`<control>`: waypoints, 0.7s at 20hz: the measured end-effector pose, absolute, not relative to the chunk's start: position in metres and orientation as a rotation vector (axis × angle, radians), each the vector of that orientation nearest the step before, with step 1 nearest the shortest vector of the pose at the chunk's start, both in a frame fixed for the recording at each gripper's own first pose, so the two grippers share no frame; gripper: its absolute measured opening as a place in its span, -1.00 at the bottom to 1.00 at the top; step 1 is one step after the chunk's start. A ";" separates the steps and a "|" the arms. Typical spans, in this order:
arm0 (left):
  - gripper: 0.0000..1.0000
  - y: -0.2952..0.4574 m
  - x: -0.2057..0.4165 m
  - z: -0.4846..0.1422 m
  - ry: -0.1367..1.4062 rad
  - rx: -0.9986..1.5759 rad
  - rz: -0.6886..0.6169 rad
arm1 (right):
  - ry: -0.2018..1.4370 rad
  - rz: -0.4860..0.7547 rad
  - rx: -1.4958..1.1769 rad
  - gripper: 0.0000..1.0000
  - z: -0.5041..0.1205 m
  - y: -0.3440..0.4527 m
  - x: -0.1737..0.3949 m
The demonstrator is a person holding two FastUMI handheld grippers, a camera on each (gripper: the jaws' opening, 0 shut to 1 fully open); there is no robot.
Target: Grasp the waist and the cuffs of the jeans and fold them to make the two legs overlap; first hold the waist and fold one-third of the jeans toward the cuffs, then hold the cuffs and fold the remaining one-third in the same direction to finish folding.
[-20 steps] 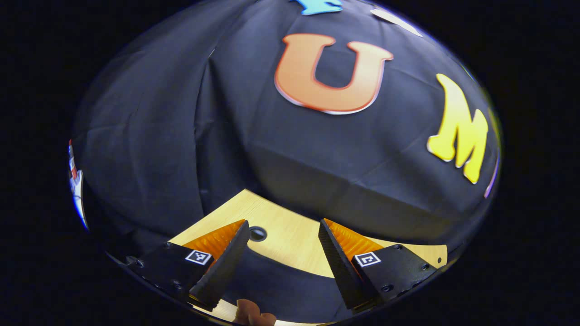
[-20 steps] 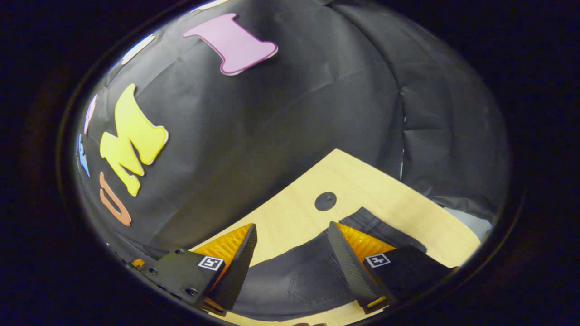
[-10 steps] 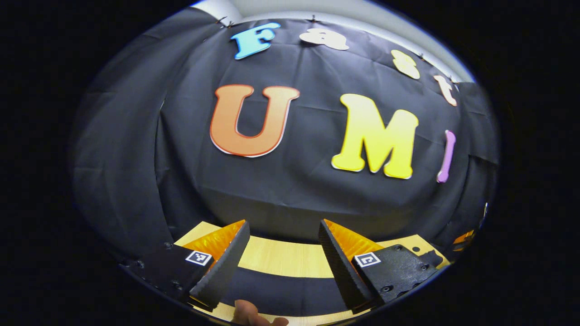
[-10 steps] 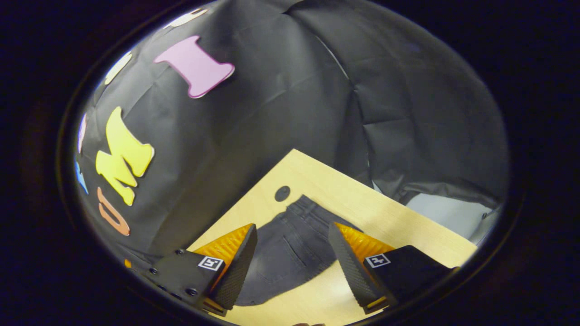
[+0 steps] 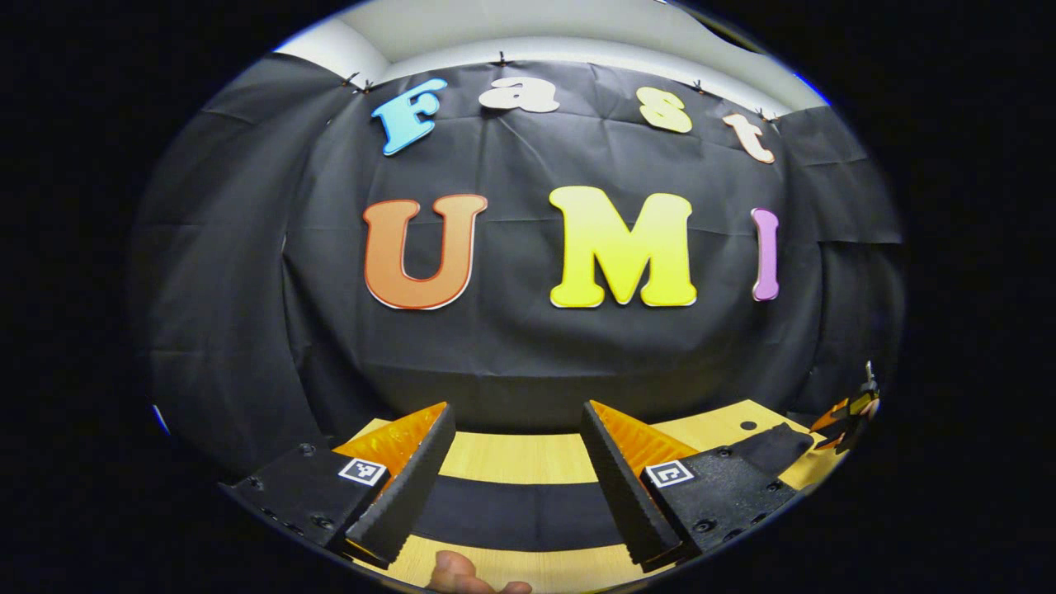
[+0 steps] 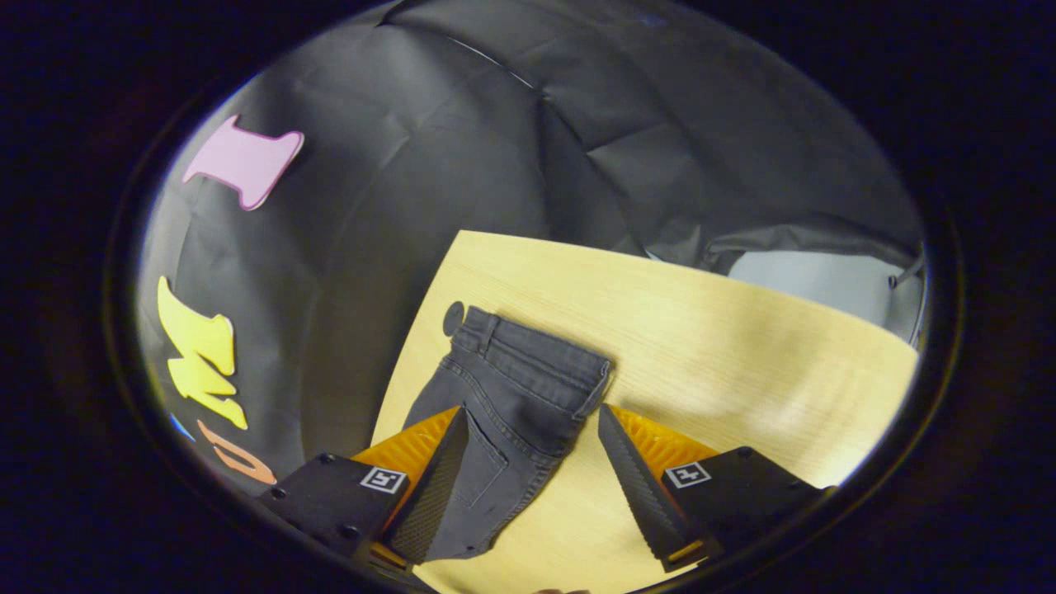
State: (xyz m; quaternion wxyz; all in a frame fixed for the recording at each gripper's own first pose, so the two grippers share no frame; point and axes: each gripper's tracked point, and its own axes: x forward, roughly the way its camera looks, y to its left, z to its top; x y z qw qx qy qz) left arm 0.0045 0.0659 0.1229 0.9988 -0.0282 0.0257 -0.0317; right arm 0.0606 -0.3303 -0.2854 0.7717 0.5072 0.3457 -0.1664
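On the pale wooden table (image 6: 726,346), dark grey denim jeans (image 6: 511,388) lie flat, waistband toward 12 o'clock; the right gripper (image 6: 532,478) and left gripper (image 5: 516,470) hover with fingers apart.

The left gripper (image 5: 516,470) carries two wedge-shaped fingers (image 5: 404,487) with ribbed inner faces, each seated in a flat, dark, angular mount. Small round screws dot the mounts toward 7 and 5 o'clock, and each mount bears a small square white tag printed with a black coded pattern. At 6 o'clock a fingertip (image 5: 462,573) of the holding hand peeks in. The right gripper (image 6: 532,487) has the same build: ribbed wedge fingers (image 6: 433,495), screwed dark mounts and a coded square tag on each.
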 end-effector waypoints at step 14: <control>0.96 0.046 -0.011 0.128 0.084 -0.123 -0.075 | 0.741 -0.424 1.209 0.49 -0.320 -0.338 0.054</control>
